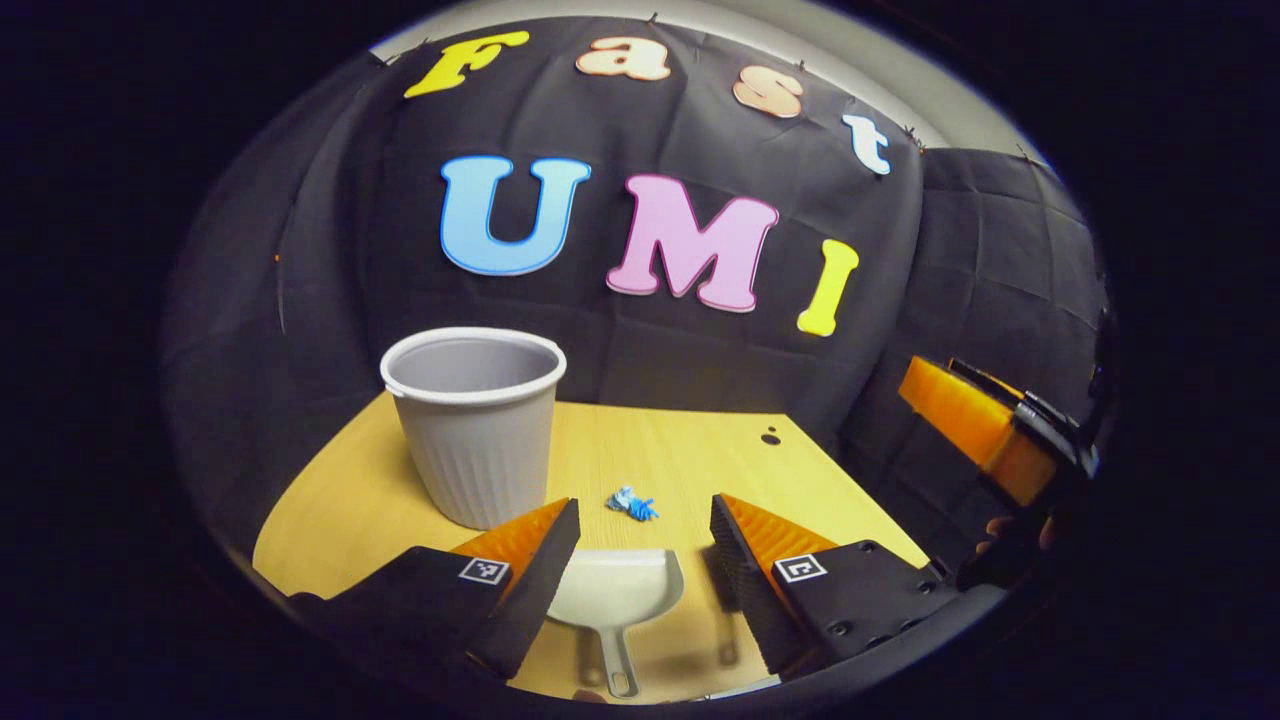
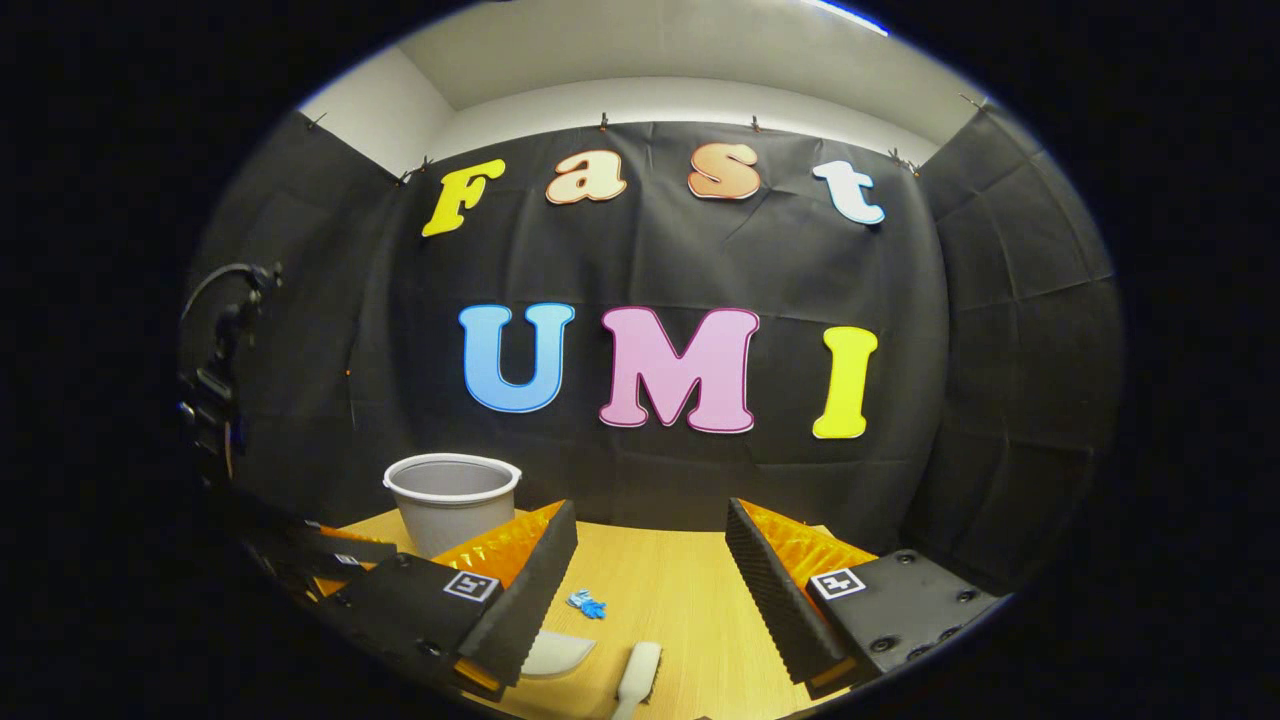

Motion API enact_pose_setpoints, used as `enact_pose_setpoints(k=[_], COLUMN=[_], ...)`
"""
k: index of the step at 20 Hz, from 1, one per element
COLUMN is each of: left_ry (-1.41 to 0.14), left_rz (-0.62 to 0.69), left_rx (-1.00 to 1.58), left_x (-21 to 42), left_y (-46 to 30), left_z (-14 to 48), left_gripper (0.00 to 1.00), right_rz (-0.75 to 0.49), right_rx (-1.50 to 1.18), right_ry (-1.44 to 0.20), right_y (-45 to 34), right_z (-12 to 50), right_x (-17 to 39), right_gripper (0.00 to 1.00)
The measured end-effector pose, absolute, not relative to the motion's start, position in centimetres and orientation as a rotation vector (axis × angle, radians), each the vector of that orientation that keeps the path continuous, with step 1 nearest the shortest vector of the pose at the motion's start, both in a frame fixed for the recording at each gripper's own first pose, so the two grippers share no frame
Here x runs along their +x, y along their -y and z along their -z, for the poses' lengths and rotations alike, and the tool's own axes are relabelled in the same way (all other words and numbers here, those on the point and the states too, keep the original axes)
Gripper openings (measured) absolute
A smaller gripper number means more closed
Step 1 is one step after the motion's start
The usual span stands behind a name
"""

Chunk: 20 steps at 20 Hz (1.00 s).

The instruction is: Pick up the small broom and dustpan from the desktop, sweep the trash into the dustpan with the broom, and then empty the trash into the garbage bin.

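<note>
A white dustpan [image 1: 615, 590] lies flat on the wooden desktop [image 1: 690, 450], handle toward me, below and between the fingers of my open left gripper [image 1: 645, 535]. A small blue scrap of trash [image 1: 632, 504] lies just beyond its mouth. The grey ribbed garbage bin [image 1: 475, 425] stands at the left rear. In the right gripper view, my right gripper [image 2: 650, 560] is open above the desk; the white broom [image 2: 638, 675] lies below it, with the dustpan [image 2: 555, 653] to its left, the trash [image 2: 587, 604] ahead and the bin [image 2: 452, 500] further back. The right gripper also appears at the far right of the left gripper view [image 1: 985, 425].
The desktop has a small dark hole [image 1: 770, 436] near its far right corner. Black cloth walls close off the back and sides. The left gripper and the arm holding it [image 2: 300, 550] sit at the left edge of the right gripper view.
</note>
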<state>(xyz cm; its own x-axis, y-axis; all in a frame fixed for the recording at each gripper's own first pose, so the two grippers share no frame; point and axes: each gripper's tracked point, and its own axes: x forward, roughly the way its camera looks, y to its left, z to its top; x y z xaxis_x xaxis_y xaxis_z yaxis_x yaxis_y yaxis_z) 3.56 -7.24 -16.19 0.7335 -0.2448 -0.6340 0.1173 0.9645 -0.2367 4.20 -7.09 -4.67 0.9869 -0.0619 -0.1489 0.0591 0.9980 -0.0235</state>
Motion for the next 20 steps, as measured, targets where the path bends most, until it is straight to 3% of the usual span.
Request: enact_pose_setpoints(k=[4, 9, 13, 20], left_ry=[-0.977, -1.176, -1.336, -1.579], left_rz=[0.176, 0.182, 0.172, 0.13], left_rx=[-0.119, -0.069, 0.023, -0.049], left_x=[0.6, -1.6, -2.7, -2.3], left_y=[7.3, 8.5, 7.7, 8.3], left_z=[22.5, 27.3, 30.4, 35.1], left_gripper=[0.81, 0.81, 0.81, 0.81], right_rz=[0.087, 0.158, 0.182, 0.177], right_rx=[-0.02, 0.006, -0.009, -0.014], right_ry=[-0.176, -0.219, -0.156, -0.218], right_y=[8.2, 10.9, 11.7, 12.3], right_z=[5.4, 6.6, 4.2, 6.0], right_x=[3.1, 0.9, 0.0, -1.9], right_gripper=[0.97, 0.97, 0.97, 0.96])
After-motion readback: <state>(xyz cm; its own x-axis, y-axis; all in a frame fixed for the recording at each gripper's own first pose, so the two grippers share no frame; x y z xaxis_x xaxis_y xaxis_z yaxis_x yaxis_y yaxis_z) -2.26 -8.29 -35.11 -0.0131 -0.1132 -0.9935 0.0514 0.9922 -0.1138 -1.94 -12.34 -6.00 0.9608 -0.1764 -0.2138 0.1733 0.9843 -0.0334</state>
